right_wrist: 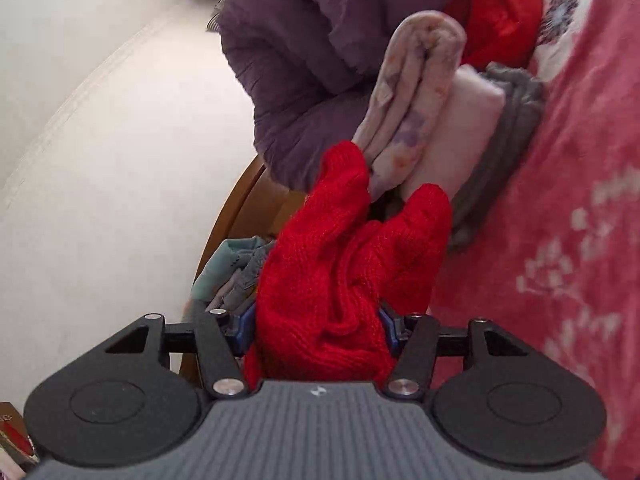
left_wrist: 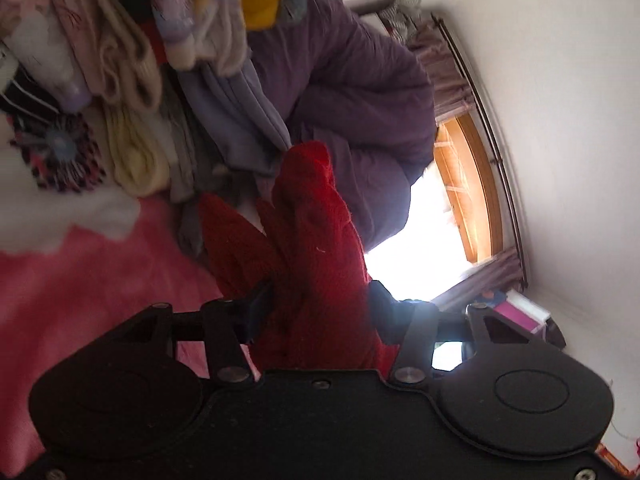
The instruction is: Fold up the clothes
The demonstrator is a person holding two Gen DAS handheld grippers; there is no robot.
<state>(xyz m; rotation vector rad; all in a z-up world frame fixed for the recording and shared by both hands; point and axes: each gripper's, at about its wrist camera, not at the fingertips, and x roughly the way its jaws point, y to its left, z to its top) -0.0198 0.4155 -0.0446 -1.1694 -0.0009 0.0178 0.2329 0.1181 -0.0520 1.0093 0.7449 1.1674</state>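
Bunching thickly, the red sweater point(right_wrist: 340, 280) is being clamped by both the left gripper point(left_wrist: 320, 304) and right gripper point(right_wrist: 320, 324); slippage is being risked, and the folded stack point(right_wrist: 440, 120) nearby is being endangered.

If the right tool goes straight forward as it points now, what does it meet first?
Most likely the folded floral cloth, which lies directly past the red knit garment that the right tool is clamping. The pale pink fold sits beside it. Depth is unclear.

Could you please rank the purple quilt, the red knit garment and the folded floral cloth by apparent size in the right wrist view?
1. Purple quilt.
2. Red knit garment, enlarged by nearness.
3. Folded floral cloth.
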